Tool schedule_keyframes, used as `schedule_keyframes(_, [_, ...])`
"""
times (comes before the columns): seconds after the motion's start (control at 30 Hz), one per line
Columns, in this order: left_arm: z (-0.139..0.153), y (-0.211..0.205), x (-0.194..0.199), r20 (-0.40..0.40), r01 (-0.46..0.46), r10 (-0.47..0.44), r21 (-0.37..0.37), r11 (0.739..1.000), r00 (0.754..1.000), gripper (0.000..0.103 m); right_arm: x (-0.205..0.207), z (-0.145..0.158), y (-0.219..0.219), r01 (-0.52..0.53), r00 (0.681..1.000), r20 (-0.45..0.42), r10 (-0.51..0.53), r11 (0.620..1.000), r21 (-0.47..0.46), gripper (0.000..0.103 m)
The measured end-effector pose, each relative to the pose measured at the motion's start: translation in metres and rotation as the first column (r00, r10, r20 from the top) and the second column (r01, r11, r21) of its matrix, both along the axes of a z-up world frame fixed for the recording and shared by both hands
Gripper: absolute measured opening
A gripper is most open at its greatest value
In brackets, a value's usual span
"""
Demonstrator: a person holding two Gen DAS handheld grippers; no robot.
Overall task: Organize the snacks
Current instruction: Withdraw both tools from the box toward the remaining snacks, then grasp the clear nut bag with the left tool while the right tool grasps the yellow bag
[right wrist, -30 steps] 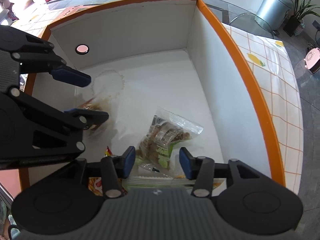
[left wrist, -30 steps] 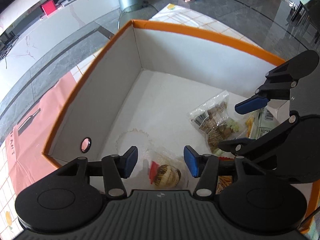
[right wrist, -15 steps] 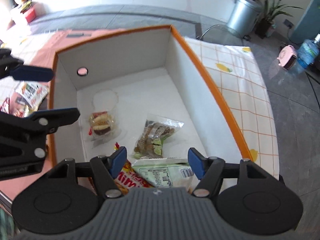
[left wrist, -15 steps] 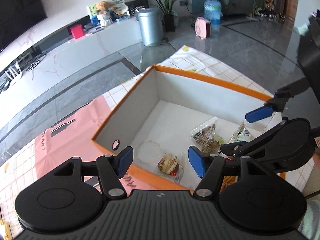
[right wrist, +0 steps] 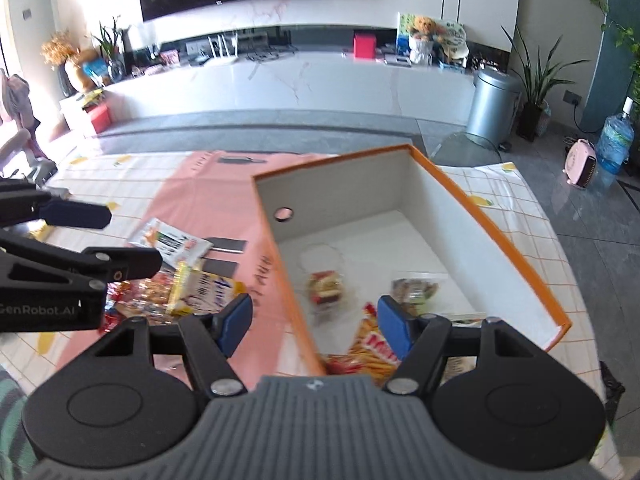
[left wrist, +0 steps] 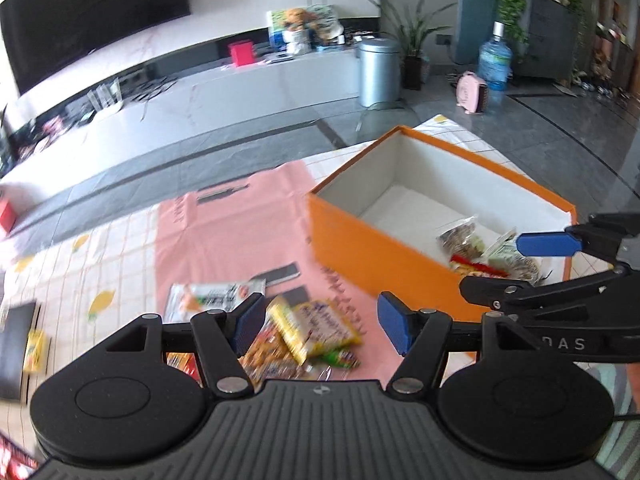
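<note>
An orange box (left wrist: 372, 248) with a white inside (right wrist: 436, 208) stands on the table and holds several snack packs, among them a clear cake pack (right wrist: 325, 289), a clear nut pack (right wrist: 414, 289) and an orange pack (right wrist: 370, 346). My left gripper (left wrist: 320, 326) is open and empty, above a pile of loose snack packs (left wrist: 308, 332) on a pink bag (left wrist: 224, 232) left of the box. My right gripper (right wrist: 314, 320) is open and empty, raised over the box's near left wall. A white snack pack (right wrist: 172, 240) lies further left.
The table has a white checked cloth (right wrist: 516, 200) with lemon prints. A yellow pack (left wrist: 36, 350) and a dark object (left wrist: 12, 336) lie at the far left. Behind the table are a white TV counter (right wrist: 304, 76), a metal bin (right wrist: 492, 104) and a water bottle (right wrist: 614, 144).
Both grippers have risen out of the box and stayed open. The left one has swung left over the loose snack pile. The cake pack and the nut pack stay in the box.
</note>
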State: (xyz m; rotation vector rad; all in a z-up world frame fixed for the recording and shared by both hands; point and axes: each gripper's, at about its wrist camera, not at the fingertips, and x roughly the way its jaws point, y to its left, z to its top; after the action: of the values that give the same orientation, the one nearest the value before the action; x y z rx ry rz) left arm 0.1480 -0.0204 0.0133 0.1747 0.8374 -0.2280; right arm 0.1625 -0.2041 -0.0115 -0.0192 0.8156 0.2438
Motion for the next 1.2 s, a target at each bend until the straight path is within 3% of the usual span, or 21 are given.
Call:
schedule_keyframes(0.23, [-0.01,0.055,-0.026,-0.033,-0.122,0.12,-0.067,0.99,0.992,0.076,-0.037,-0.006,0.046,-0.022,0.998,0.062,0.017,0.998,0.067,0.07])
schedule_keyframes(0.5, [-0.027,0.114,-0.042,-0.093,-0.211,0.198,-0.167,0.963,0.976,0.076,-0.047,-0.038,0.08,-0.011,1.0,0.027,0.009,0.996,0.088,0.07])
schedule_keyframes(0.93, [-0.064,0.128,-0.017,-0.168,-0.259,0.232,-0.158,0.953,0.958,0.076,-0.021,-0.075,0.091,0.012,1.0,-0.028,-0.01,0.997,0.082,0.073])
schedule_keyframes(1.2, [-0.087,0.142,0.0,-0.199,-0.388,0.351,-0.191,0.902,0.915,0.079,0.015,-0.089,0.099,0.016,0.998,-0.056,-0.011,0.996,0.09,0.074])
